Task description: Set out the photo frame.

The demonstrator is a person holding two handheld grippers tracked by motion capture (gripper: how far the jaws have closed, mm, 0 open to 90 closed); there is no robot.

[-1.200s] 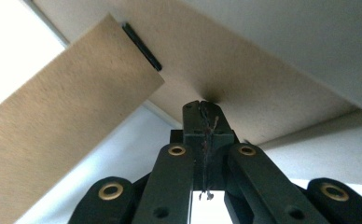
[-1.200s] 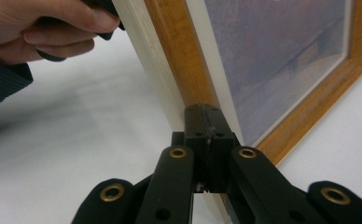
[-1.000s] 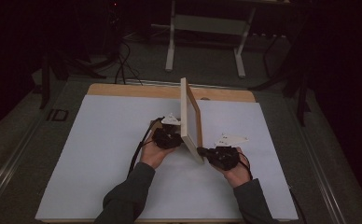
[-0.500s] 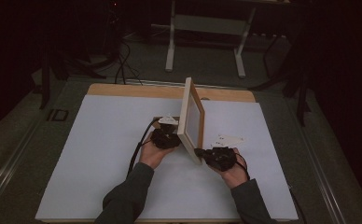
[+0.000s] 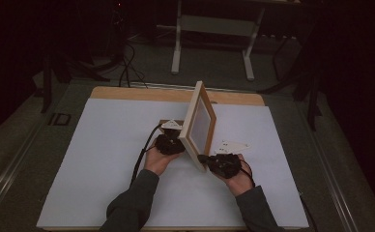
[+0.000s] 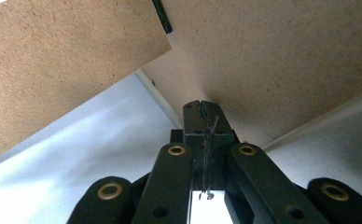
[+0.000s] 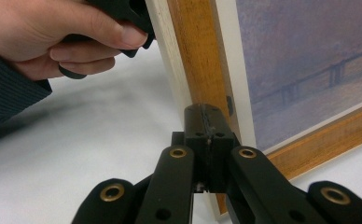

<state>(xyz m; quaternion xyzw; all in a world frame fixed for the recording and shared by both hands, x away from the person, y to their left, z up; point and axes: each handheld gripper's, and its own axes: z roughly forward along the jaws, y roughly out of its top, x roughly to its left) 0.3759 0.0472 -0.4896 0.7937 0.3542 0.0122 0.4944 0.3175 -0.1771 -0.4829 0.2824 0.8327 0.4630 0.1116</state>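
A wooden picture frame (image 5: pixel 198 124) stands on its lower edge on the white table cover (image 5: pixel 103 159), its pale picture facing right. My left gripper (image 5: pixel 180 141) is shut behind it, tips touching the brown backing board (image 6: pixel 272 56) just under its fold-out stand flap (image 6: pixel 53 70). In its own view the left gripper (image 6: pixel 201 105) holds nothing between the jaws. My right gripper (image 5: pixel 206 158) is shut at the frame's near lower corner. Seen close, the right gripper (image 7: pixel 206 110) rests its tips against the wooden moulding (image 7: pixel 195 56) beside the picture (image 7: pixel 309 60). The other hand (image 7: pixel 67 37) holds its gripper behind the frame.
The white cover lies on a wooden tabletop (image 5: pixel 142 93) with bare cover left and right of the frame. Beyond the table stand a white metal stand (image 5: pixel 212 24) and cables (image 5: pixel 127 63) on the dark floor.
The frame has swung from nearly edge-on so its picture side faces more to the right and toward the camera. Both hands have shifted only slightly with it.
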